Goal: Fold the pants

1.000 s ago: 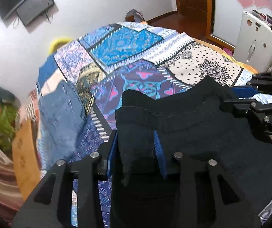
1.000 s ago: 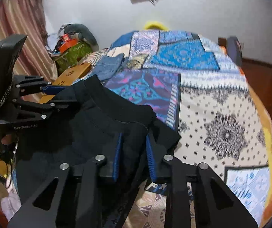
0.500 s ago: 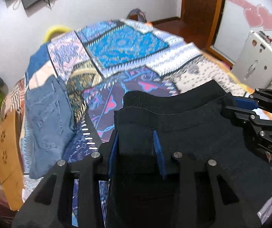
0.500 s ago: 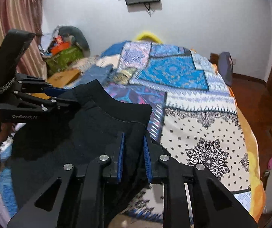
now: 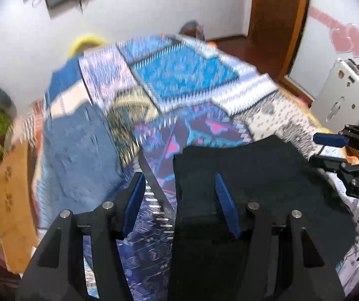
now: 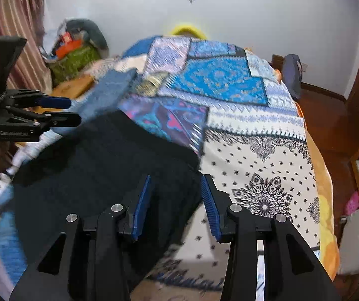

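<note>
Covering most of both views, patchwork bedspread (image 6: 229, 87) carries black pants (image 5: 249, 175) lying folded at its near edge, w/ blue jeans (image 5: 76, 155) farther off to the left, apart from them. L gripper (image 5: 179, 203) is released, fingers spread wide: one pad over the pants' left edge, the other over bedspread. R gripper (image 6: 176, 205) is likewise released, straddling the pants' right edge w/o clamping; motion blur softens detail.
</note>
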